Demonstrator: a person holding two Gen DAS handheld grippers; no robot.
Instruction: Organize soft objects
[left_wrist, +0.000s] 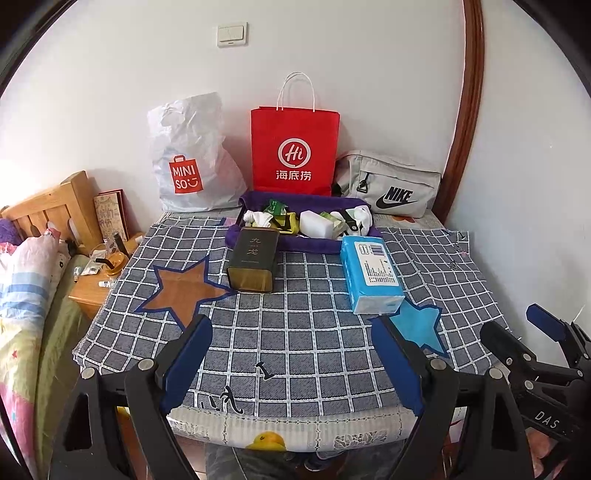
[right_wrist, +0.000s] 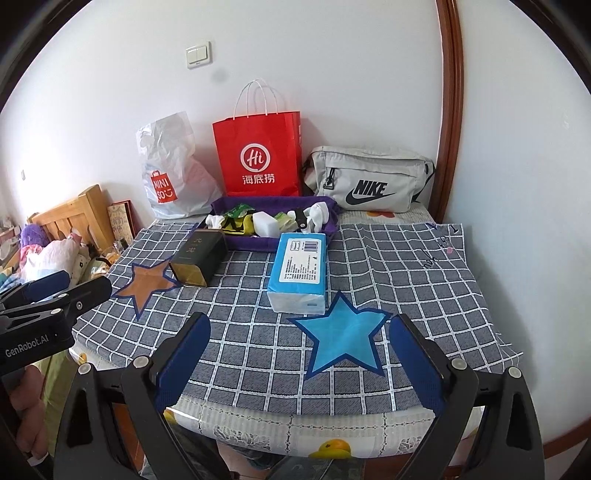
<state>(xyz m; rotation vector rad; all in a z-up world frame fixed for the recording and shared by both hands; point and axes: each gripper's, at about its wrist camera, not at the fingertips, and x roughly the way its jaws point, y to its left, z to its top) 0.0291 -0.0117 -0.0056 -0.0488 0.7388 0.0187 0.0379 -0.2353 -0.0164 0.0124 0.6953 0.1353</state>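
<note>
Both tongs stand wide apart with nothing between them: the left tongs (left_wrist: 291, 363) hover over the near part of the checked cloth (left_wrist: 314, 332), and the right tongs (right_wrist: 299, 363) hover just beside them, above the blue star (right_wrist: 341, 338) sewn into that cloth. Each pair points downward at the counter (right_wrist: 295, 421), whose near edge shows a duck-print cover under the cloth.

Toward the back of the cloth sits a purple tray (left_wrist: 306, 243) holding the soft things: white socks (left_wrist: 256, 218), a white sponge block (left_wrist: 314, 223), green packets (left_wrist: 277, 207) and a yellow-and-black piece I cannot identify. A blue tissue pack (left_wrist: 371, 273) lies in front of the tray, its far end touching the tray's front wall and its near end reaching the blue star. A dark tin box (left_wrist: 255, 260) lies on its side at the tray's left front corner, close to the brown star (left_wrist: 184, 291).

Against the wall behind the tray stand a white plastic bag (left_wrist: 192, 158), a red paper bag (left_wrist: 295, 151) and a grey waist bag (left_wrist: 391, 182). A bed (left_wrist: 29, 277) and a wooden nightstand (left_wrist: 92, 291) lie left of the counter.
</note>
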